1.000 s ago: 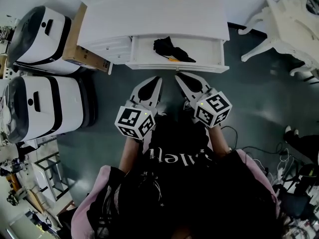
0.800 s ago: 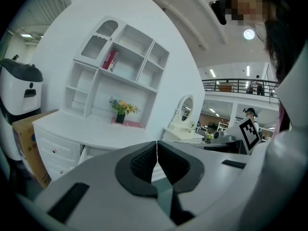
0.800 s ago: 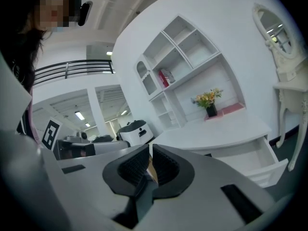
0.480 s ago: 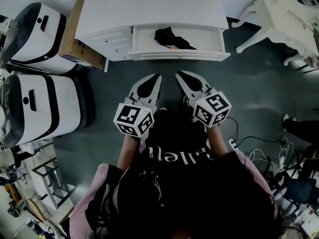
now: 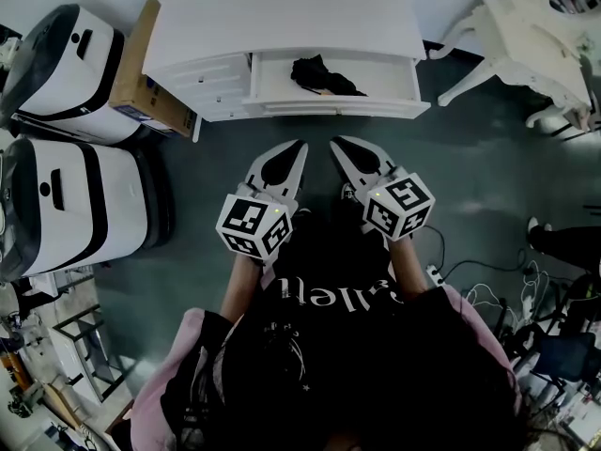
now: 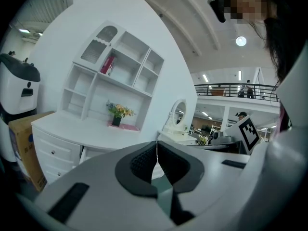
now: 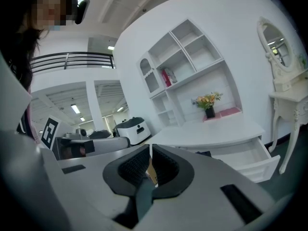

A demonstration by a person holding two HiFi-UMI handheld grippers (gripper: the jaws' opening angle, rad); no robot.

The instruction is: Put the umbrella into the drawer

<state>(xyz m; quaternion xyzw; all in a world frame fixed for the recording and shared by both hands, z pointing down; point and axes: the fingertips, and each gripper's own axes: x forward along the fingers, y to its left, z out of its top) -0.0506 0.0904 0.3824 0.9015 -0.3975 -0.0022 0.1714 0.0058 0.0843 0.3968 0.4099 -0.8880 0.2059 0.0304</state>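
Note:
A black folded umbrella (image 5: 322,75) lies inside the open drawer (image 5: 394,87) of the white desk (image 5: 282,17). In the right gripper view the umbrella (image 7: 204,153) shows as a dark shape in that drawer (image 7: 255,160). My left gripper (image 5: 299,146) and right gripper (image 5: 335,143) are side by side in front of the person's body, a short way back from the drawer front and apart from it. Both are shut with nothing between the fingers. The left gripper (image 6: 157,143) has its tips touching, and so does the right gripper (image 7: 150,147).
Two white machines with black bands (image 5: 70,50) (image 5: 75,205) stand at the left. A cardboard box (image 5: 141,73) leans against the desk's left side. A white ornate piece of furniture (image 5: 526,36) is at the right. Cables (image 5: 488,289) lie on the grey floor at lower right.
Both grippers have drawn back from the desk together, so the gap to the drawer front is wider. The umbrella lies in the drawer as before. Both grippers stay shut.

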